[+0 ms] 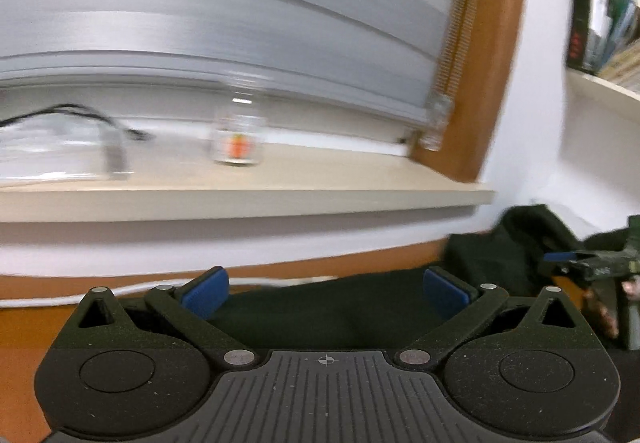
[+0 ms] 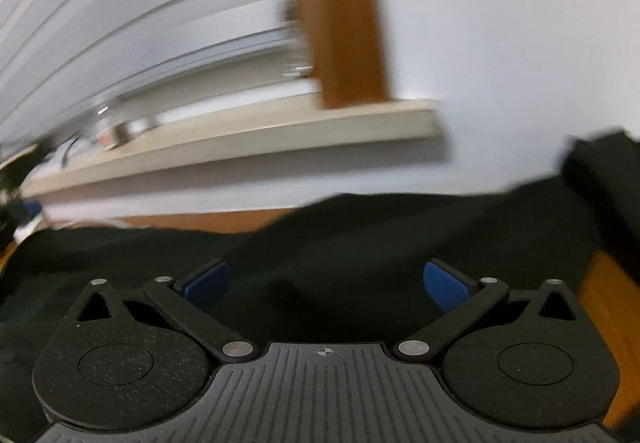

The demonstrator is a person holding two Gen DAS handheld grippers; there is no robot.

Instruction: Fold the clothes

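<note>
Both claws, left claw (image 1: 325,293) and right claw (image 2: 325,283), stood released above the dark garment (image 2: 340,243) on the desk (image 2: 612,295).

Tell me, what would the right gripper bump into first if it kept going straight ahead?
Probably the dark garment. The right gripper is open, pointing slightly downward over that cloth, which fills the space ahead of its fingers. Blur makes depth unclear.

Open air lies above the dark garment (image 2: 360,243); ahead, the windowsill (image 1: 280,195) and wall (image 2: 500,63) block passage.
</note>
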